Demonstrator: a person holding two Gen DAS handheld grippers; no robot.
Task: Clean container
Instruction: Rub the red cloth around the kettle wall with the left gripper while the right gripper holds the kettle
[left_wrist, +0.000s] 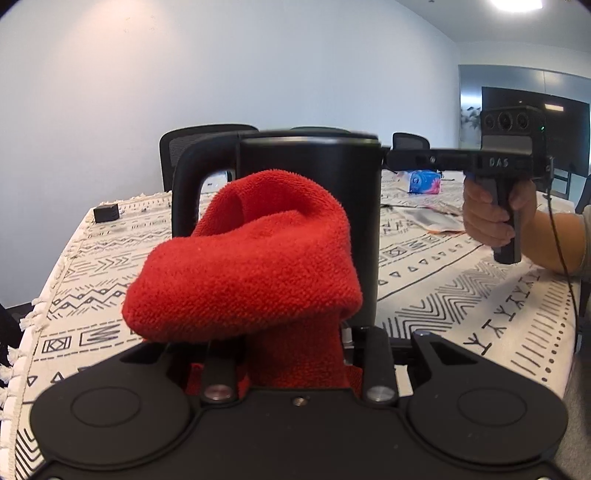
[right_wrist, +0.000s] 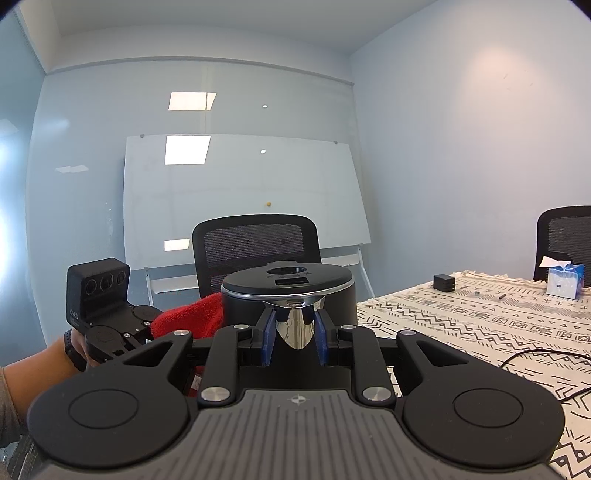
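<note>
A black electric kettle (left_wrist: 332, 173) with a curved handle (left_wrist: 183, 199) on its left stands over the patterned tablecloth (left_wrist: 461, 306). A red terry cloth (left_wrist: 251, 266) lies bunched against its near wall. My left gripper (left_wrist: 295, 343) is shut on that cloth, and the cloth hides its fingertips. In the right wrist view the kettle's lid (right_wrist: 288, 284) faces me, and my right gripper (right_wrist: 295, 332) is shut on the shiny metal spout (right_wrist: 293, 325), one blue pad on each side. The right gripper (left_wrist: 406, 158) reaches the kettle's right side, held by a hand (left_wrist: 487, 218).
On the table lie a small black box (right_wrist: 444, 283), a tissue box (right_wrist: 565, 282), a blue packet (left_wrist: 424, 181), papers (left_wrist: 436, 218) and a black cable (right_wrist: 535, 356). Mesh office chairs (right_wrist: 255, 251) and a whiteboard (right_wrist: 240, 192) stand beyond the fringed table edge (left_wrist: 37, 306).
</note>
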